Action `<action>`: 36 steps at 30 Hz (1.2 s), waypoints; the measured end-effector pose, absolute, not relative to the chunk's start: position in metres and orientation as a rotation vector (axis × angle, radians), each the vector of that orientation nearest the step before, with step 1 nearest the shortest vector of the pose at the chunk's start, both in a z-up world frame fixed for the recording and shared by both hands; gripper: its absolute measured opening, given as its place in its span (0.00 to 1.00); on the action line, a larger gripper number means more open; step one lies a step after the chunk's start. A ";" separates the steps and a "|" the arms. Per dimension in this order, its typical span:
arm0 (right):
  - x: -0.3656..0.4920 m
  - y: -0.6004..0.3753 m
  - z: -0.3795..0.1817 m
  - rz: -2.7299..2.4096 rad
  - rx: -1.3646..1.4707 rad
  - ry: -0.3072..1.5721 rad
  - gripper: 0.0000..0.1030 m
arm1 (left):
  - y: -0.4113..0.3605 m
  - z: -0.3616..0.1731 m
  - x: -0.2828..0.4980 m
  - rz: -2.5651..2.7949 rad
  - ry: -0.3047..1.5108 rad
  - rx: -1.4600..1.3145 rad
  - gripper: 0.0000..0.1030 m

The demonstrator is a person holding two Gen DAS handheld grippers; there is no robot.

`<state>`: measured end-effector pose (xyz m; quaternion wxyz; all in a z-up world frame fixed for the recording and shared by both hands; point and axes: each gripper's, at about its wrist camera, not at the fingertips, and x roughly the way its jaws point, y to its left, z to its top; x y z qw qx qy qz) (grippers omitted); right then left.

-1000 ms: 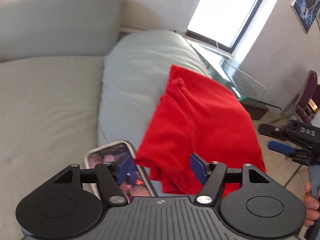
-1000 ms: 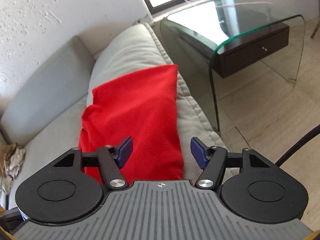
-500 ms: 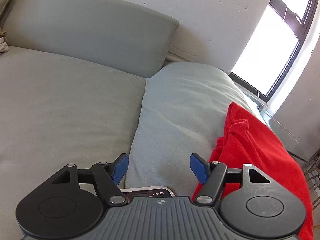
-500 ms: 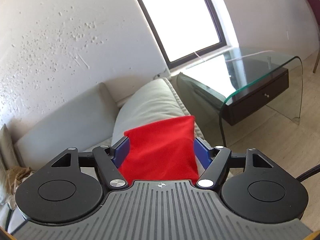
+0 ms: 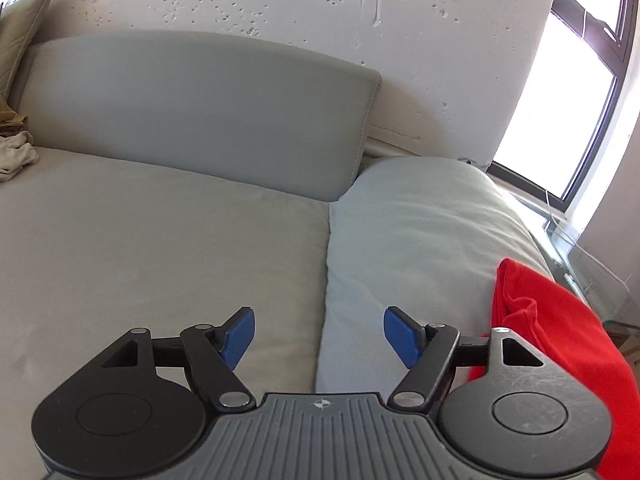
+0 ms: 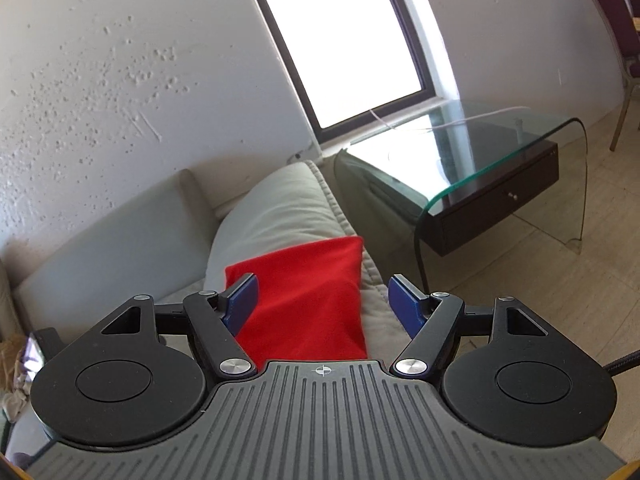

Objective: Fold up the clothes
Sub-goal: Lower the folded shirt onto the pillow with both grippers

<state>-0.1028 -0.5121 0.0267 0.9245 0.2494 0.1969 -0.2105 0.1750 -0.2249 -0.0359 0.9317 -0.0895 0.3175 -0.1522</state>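
Note:
A folded red garment (image 5: 560,340) lies on the sofa's pale armrest cushion (image 5: 420,240); in the left wrist view it is at the right edge, beside and behind my left gripper (image 5: 319,320). That gripper hangs over the seam between seat and armrest, its jaws opening with nothing between them. In the right wrist view the red garment (image 6: 304,300) lies flat on the armrest cushion (image 6: 276,208), below and beyond my right gripper (image 6: 322,284), which stands open and holds nothing.
The grey sofa seat (image 5: 160,240) and backrest (image 5: 200,112) fill the left view, with crumpled beige clothes (image 5: 16,152) at far left. A glass side table (image 6: 480,152) with a dark drawer stands right of the armrest, under a bright window. A chair (image 6: 612,20) stands far right.
My left gripper swung left, away from the red garment toward the sofa seat; a phone dropped out of view. My right gripper rose and tilted up, and the garment sank lower in its view.

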 end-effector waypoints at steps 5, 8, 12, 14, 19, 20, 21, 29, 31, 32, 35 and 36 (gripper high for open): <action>-0.118 -0.498 0.012 -0.436 0.588 0.510 0.81 | -0.206 -0.035 0.128 -0.308 0.753 -0.126 0.75; -0.119 -0.484 -0.006 -0.421 0.598 0.596 0.81 | -0.210 -0.044 0.101 -0.372 0.806 -0.087 0.75; -0.120 -0.475 -0.025 -0.467 0.584 0.646 0.73 | -0.221 -0.041 0.084 -0.492 0.787 -0.107 0.75; -0.122 -0.476 -0.030 -0.501 0.572 0.632 0.57 | -0.229 -0.035 0.077 -0.535 0.769 -0.113 0.72; -0.107 -0.463 -0.019 -0.483 0.350 0.579 0.19 | -0.271 -0.014 0.062 -0.651 0.611 -0.005 0.57; -0.097 -0.461 -0.019 -0.476 0.299 0.600 0.20 | -0.286 -0.013 0.061 -0.679 0.574 0.045 0.53; -0.087 -0.463 -0.022 -0.476 0.287 0.650 0.20 | -0.302 -0.018 0.066 -0.684 0.602 0.125 0.49; -0.068 -0.475 0.003 -0.403 0.213 0.840 0.49 | -0.317 -0.030 0.085 -0.650 0.774 0.252 0.38; -0.071 -0.485 0.025 -0.383 0.218 0.745 0.49 | -0.318 -0.015 0.087 -0.683 0.720 0.203 0.38; -0.065 -0.494 0.031 -0.368 0.245 0.706 0.49 | -0.321 -0.008 0.088 -0.700 0.690 0.183 0.38; -0.036 -0.516 0.033 -0.342 0.320 0.674 0.33 | -0.350 -0.009 0.100 -0.687 0.680 0.258 0.42; -0.021 -0.521 0.024 -0.354 0.334 0.729 0.33 | -0.362 -0.018 0.108 -0.649 0.754 0.315 0.44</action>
